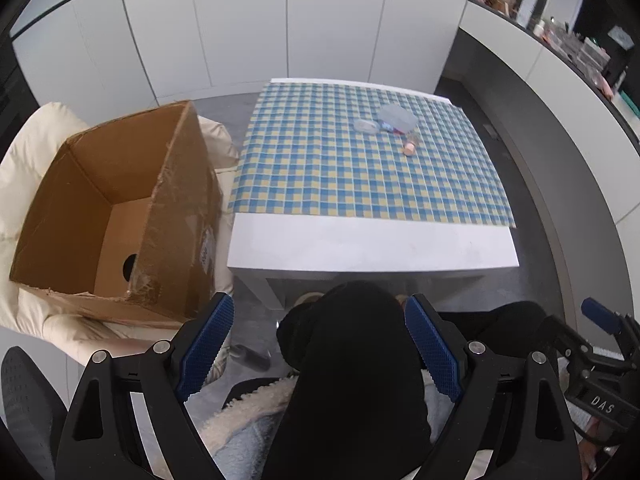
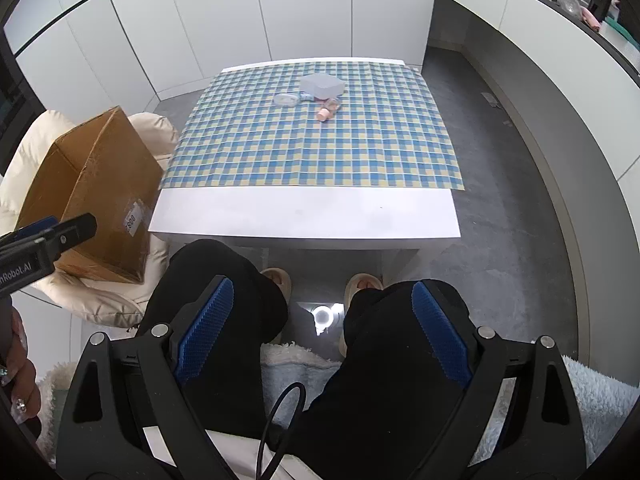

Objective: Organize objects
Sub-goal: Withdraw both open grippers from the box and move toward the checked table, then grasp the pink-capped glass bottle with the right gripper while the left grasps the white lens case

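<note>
Task looks barely begun: left gripper (image 1: 320,344) & right gripper (image 2: 322,328) are hanging wide, empty, over person's lap. Clear box (image 2: 322,85), lid (image 2: 285,99), small bottle (image 2: 328,111) are sitting clustered at desk (image 2: 304,216) far side; cardboard box (image 1: 120,208) is looking empty.

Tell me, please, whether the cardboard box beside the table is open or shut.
Open. The box has its top uncovered, and the left wrist view looks straight in at bare inner walls and floor; nothing shows inside.

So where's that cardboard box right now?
The open cardboard box sits tilted on a cream cushioned seat just left of the white table, at the left in both wrist views; the small items lie apart, far across the checked cloth.
</note>
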